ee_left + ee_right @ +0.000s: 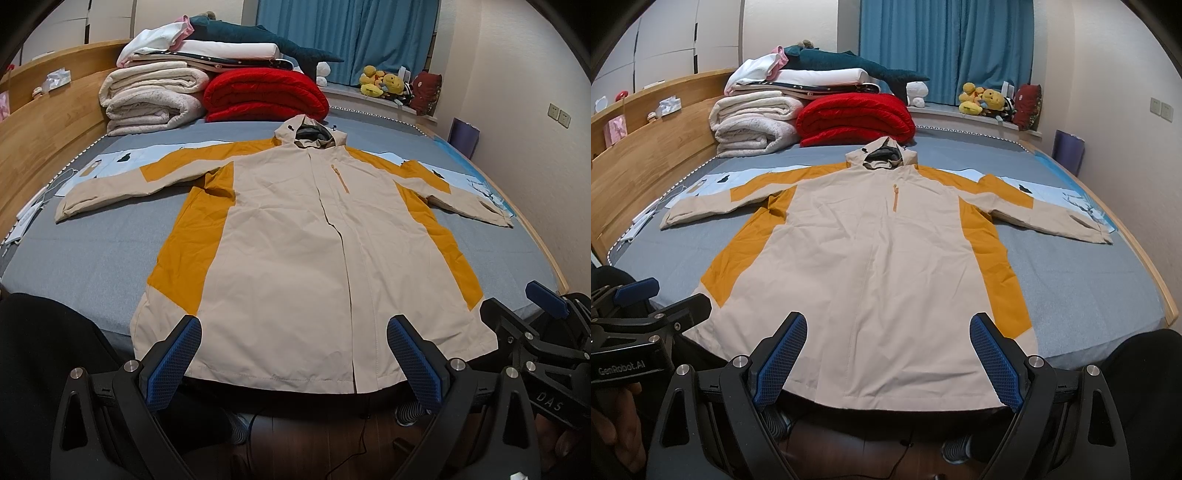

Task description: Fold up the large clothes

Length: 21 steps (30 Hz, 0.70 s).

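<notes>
A large beige and mustard hooded jacket [291, 254] [882, 258] lies flat, front up, on the grey bed [92, 254] [1082, 288], with both sleeves spread sideways and the hood at the far end. Its hem hangs over the near bed edge. My left gripper [293, 363] hovers open above the hem with nothing between its blue pads. My right gripper [888, 360] is likewise open over the hem, a little further right. Each gripper shows at the edge of the other's view.
Folded white blankets [155, 99] and a red quilt [264, 98] are stacked at the bed's far end. A wooden headboard [48, 125] runs along the left. Plush toys [986, 99] sit on the window ledge. The person's socked feet [408, 413] stand on the floor below.
</notes>
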Each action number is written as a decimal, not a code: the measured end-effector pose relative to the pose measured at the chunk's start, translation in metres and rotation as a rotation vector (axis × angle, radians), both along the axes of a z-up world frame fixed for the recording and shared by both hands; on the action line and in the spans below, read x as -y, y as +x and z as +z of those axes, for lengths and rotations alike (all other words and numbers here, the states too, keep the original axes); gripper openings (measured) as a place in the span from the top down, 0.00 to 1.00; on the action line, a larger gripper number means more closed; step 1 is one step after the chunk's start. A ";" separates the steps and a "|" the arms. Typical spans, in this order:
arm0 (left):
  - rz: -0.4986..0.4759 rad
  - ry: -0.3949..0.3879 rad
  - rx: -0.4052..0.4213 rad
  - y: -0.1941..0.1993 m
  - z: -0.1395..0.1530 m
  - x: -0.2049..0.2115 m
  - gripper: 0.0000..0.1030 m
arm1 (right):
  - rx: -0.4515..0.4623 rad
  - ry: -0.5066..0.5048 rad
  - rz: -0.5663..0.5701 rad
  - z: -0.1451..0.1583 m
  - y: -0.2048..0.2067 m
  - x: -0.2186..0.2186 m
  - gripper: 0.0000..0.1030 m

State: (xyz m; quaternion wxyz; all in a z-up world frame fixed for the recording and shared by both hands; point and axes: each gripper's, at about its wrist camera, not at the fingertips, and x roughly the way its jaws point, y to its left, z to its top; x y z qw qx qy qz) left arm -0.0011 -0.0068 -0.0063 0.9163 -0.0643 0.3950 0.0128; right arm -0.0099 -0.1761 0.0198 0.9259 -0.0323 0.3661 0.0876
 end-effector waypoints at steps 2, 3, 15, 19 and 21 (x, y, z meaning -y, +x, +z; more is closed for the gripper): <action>0.001 -0.001 -0.002 0.000 -0.001 0.000 0.03 | 0.000 0.000 0.000 0.000 0.000 0.000 0.13; 0.001 -0.001 -0.002 0.000 -0.001 0.000 0.03 | -0.001 0.000 0.000 0.000 0.000 0.000 0.13; -0.001 0.006 -0.003 0.001 -0.003 -0.001 0.03 | -0.001 0.005 0.004 0.001 0.000 0.000 0.17; -0.011 0.022 0.005 -0.001 -0.002 0.000 0.05 | 0.006 0.011 0.008 0.001 -0.002 -0.003 0.21; -0.020 0.040 0.011 -0.002 0.002 0.003 0.11 | 0.010 0.025 0.005 0.002 -0.005 -0.003 0.21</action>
